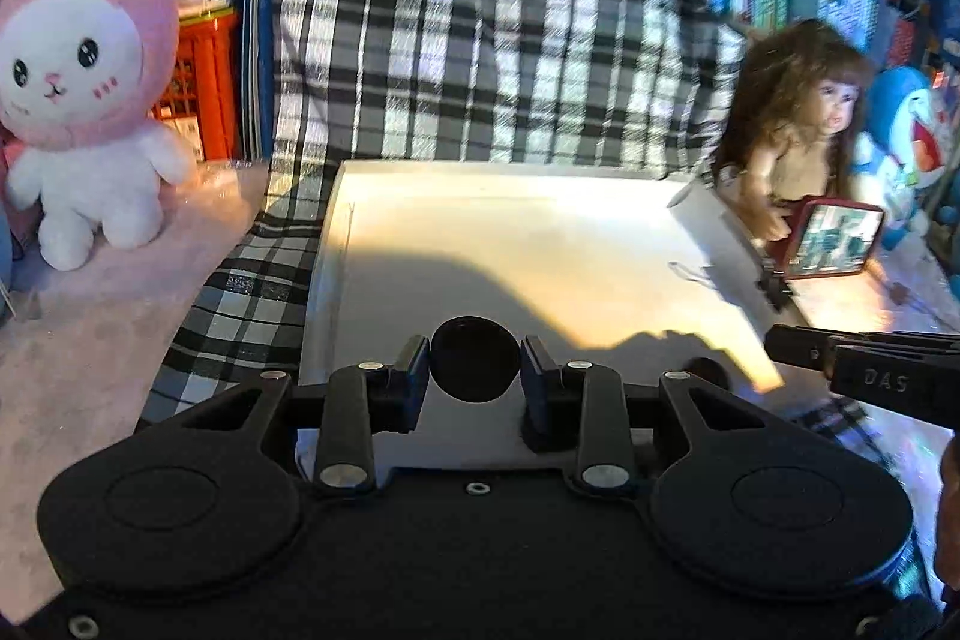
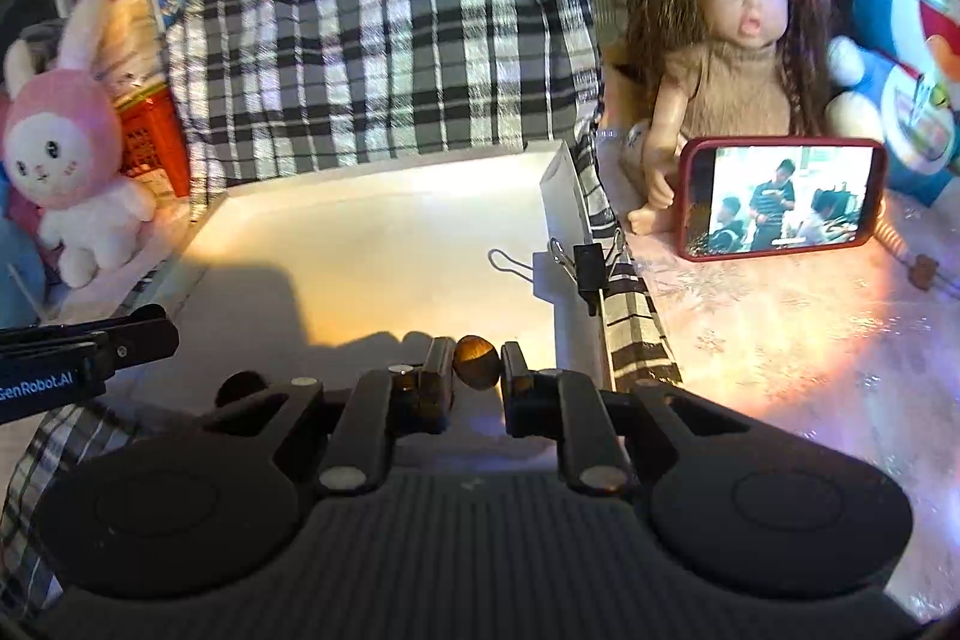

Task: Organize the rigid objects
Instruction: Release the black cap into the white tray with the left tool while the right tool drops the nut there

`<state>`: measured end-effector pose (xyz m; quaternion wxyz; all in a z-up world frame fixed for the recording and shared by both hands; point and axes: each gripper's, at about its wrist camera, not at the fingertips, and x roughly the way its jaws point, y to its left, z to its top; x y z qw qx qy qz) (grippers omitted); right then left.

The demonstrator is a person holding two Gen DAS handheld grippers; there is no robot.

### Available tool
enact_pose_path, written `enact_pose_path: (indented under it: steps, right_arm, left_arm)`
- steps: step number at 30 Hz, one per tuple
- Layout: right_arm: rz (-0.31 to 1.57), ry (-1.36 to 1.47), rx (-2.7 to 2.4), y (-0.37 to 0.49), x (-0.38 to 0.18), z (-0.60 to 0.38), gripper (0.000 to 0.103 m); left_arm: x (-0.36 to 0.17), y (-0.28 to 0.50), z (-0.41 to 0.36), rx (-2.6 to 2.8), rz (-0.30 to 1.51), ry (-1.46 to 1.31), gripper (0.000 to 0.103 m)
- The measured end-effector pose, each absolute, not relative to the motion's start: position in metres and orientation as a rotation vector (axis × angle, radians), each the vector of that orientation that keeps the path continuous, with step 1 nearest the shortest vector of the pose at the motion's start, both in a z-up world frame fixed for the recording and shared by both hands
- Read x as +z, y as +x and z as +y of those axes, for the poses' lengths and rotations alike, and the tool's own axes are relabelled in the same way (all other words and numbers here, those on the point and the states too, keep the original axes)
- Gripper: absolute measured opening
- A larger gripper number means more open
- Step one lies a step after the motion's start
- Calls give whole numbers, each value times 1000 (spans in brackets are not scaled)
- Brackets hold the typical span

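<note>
1. My left gripper is clenched on a dark round disc, with both fingers pressed against its sides, low over the near end of a white tray.
2. My right gripper grasps a small brown oval piece between its fingers, also at the near edge of the tray.
3. In the left view, my right gripper's black fingers reach in from the right, just beside the tray's near right corner.
4. The tray sits on a black-and-white checked cloth that rises behind it.
5. A black binder clip is clamped on the tray's right wall, one wire handle lying inside on the floor.
6. A pink and white plush rabbit stands left of the tray.
7. A long-haired doll sits to the right, with a red-cased phone propped in front of it, screen lit.
8. A blue plush toy sits beside the doll, at the far right.
</note>
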<state>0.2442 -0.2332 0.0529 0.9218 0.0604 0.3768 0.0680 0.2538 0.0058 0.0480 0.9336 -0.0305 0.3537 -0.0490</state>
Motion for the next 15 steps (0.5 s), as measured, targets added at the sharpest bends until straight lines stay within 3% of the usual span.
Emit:
enact_pose_path:
  steps: [15]
  right_arm:
    - [867,121,107,275,29,-223,21]
  left_arm:
    - [15,283,8,-57,802,-47,31]
